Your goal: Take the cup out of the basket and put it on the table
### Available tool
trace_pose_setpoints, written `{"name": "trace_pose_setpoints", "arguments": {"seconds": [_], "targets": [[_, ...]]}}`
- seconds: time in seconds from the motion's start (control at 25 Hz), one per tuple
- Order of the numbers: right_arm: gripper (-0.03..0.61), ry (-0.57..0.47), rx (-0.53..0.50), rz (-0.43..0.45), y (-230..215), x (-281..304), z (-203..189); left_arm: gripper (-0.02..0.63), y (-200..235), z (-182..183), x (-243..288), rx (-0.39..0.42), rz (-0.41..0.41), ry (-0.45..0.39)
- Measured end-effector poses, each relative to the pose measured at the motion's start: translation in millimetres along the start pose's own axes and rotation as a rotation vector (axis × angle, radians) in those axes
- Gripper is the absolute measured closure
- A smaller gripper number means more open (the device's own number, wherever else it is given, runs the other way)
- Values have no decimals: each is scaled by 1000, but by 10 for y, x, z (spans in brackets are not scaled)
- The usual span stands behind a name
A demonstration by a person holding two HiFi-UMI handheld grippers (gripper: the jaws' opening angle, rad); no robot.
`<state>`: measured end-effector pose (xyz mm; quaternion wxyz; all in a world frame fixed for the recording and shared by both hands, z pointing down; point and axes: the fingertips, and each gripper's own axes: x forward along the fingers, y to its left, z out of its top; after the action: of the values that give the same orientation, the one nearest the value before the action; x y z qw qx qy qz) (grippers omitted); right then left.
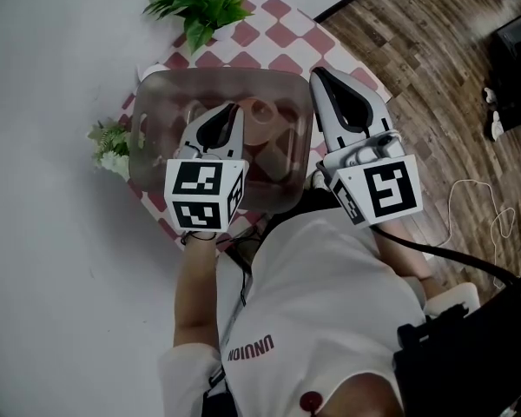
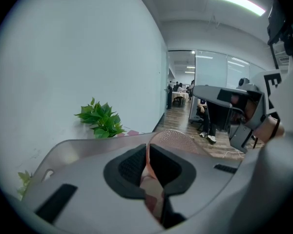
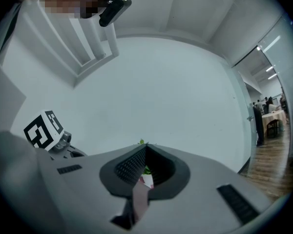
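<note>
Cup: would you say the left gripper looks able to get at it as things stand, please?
Probably yes: the basket is open-topped, and the left gripper seems to have its tongs closed on the rim of the cup.

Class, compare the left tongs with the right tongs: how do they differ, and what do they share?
The left tongs are over the basket; the right tongs hang outside it, by its right edge. The left tongs are shut on the pink cup; the right tongs are shut on nothing. Both carry a marker cube.
</note>
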<state>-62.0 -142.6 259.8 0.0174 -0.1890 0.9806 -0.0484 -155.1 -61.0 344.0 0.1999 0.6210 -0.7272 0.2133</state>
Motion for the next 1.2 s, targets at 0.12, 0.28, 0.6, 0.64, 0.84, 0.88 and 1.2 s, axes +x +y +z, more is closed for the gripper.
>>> {"name": "trace_pose_setpoints", "arguments": {"seconds": [0.12,0.28,0.6,0.64,0.84,0.88,1.2], "targets": [[561,1,0,8,27,5,-7,580,1,23,-50,-4,7,-13],[561,1,1,19,57,23,-14,580,14,45,-114,-11,23,-31],[561,4,2,41,132,43,-22,580,26,66,-241,-41,43,-65],[561,6,2,45,137,60,-31,580,36,70,-248,-47,47,-70],[561,19,5,69,157,174,-73,580,109,94,-244,-79,70,-93],[561,18,4,73,172,165,-66,580,102,96,-267,-81,74,-97],[561,23,2,105,237,232,-93,580,151,107,-362,-86,111,-118]]}}
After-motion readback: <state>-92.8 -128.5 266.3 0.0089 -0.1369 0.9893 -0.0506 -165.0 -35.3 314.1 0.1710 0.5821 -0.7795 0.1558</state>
